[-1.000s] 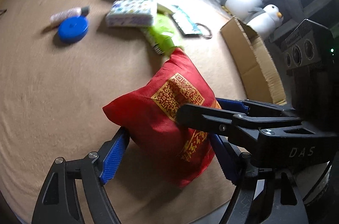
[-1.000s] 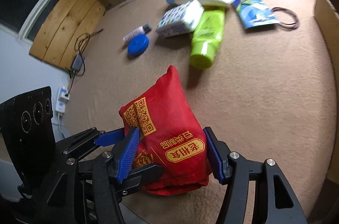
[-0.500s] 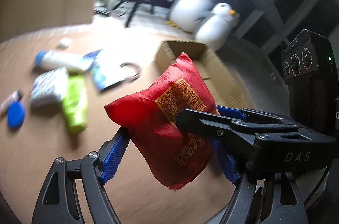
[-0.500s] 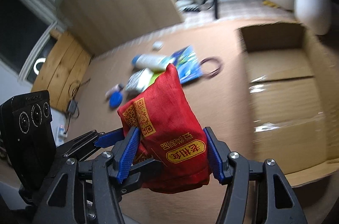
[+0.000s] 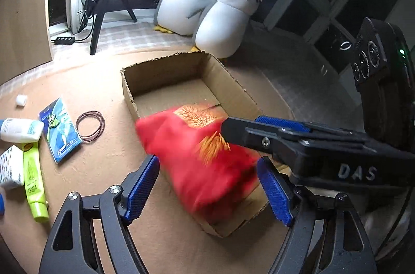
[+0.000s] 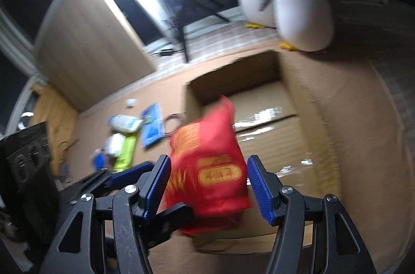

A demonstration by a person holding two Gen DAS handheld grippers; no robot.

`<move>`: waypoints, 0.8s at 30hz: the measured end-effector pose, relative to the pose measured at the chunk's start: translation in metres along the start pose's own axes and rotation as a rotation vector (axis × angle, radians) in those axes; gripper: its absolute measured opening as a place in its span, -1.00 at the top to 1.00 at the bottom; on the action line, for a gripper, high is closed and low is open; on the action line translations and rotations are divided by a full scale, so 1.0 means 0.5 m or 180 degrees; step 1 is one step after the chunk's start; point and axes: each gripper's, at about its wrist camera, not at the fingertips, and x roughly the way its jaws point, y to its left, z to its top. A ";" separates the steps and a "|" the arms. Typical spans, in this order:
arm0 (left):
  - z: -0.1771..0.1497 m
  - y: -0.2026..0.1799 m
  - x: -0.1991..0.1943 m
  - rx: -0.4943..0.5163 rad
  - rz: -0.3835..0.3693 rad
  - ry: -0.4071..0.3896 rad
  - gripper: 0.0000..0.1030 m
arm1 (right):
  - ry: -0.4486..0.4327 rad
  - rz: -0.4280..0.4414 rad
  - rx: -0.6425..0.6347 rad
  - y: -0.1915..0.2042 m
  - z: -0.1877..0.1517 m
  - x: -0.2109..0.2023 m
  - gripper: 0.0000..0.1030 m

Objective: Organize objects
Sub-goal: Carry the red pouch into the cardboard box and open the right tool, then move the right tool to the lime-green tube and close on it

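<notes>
A red pouch [image 5: 197, 157] with gold print hangs blurred over the near end of an open cardboard box [image 5: 233, 84]. It sits between the blue pads of my left gripper [image 5: 207, 161], and their faces stand just clear of its sides. In the right wrist view the same pouch [image 6: 207, 165] looks small and smeared between the pads of my right gripper [image 6: 209, 159], low over the box [image 6: 306, 105]. The right gripper's black fingers [image 5: 259, 136] reach in from the right across the pouch. Neither pair of pads visibly presses it.
Left of the box on the tan mat lie a green tube [image 5: 32, 180], a blue card [image 5: 61, 128], a loop of bands [image 5: 90, 126], a white bottle [image 5: 20, 128] and a patterned pack [image 5: 9, 167]. Two plush penguins [image 5: 223, 17] and a tripod [image 5: 103, 1] stand behind.
Both grippers carried the pouch up off the mat and sideways until it was over the box. Now the pouch looks smaller, lower and blurred between the pads, slipping away from them.
</notes>
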 end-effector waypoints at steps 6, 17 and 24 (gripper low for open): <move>-0.017 0.029 -0.023 -0.0027 0.0074 -0.0005 -0.59 | -0.0057 -0.0060 0.0061 -0.002 -0.009 -0.001 -0.20; -0.126 0.161 -0.151 -0.0286 0.0389 -0.0095 -0.59 | -0.0034 0.0160 -0.0185 0.119 -0.029 0.021 -0.20; -0.238 0.287 -0.229 -0.0729 0.0563 -0.0049 -0.59 | 0.0235 0.0324 -0.0394 0.224 -0.050 0.100 -0.20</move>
